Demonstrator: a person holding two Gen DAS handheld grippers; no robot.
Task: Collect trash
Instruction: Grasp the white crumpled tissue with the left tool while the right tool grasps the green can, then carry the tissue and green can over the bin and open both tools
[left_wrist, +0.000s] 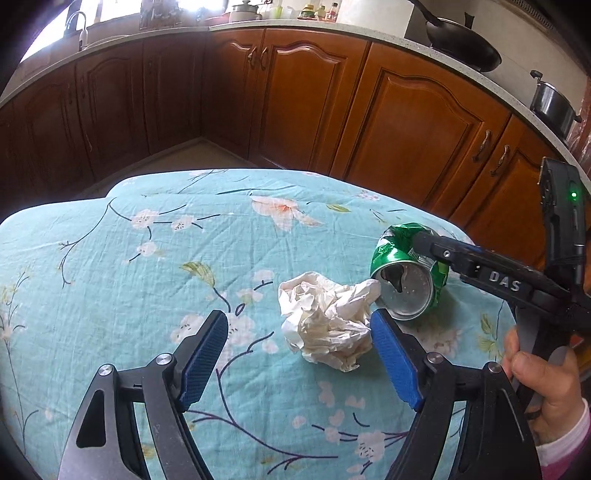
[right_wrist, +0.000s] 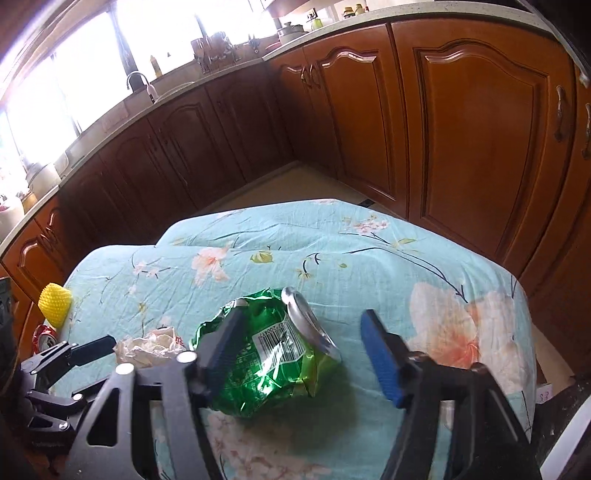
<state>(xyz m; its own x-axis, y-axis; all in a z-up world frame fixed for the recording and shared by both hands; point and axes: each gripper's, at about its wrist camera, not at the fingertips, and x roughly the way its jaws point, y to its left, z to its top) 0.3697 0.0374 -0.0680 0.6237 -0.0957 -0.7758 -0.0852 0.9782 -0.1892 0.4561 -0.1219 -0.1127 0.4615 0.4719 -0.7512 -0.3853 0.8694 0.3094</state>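
Observation:
A crumpled white paper ball (left_wrist: 328, 325) lies on the floral blue tablecloth (left_wrist: 147, 266). My left gripper (left_wrist: 299, 325) is open, its blue pads on either side of the paper, the right pad close to it. A crushed green can (left_wrist: 404, 273) lies just right of the paper. My right gripper (right_wrist: 299, 328) is open around the can (right_wrist: 266, 354), its left pad against the can's side, the right pad apart from it. The paper also shows in the right wrist view (right_wrist: 147, 347), with the left gripper's finger (right_wrist: 92, 347) beside it.
Brown kitchen cabinets (left_wrist: 295, 92) stand beyond the table's far edge. A yellow foam net (right_wrist: 55, 302) and a red can (right_wrist: 44, 338) sit at the table's left edge. A wok (left_wrist: 461, 44) and a pot (left_wrist: 554, 103) rest on the counter.

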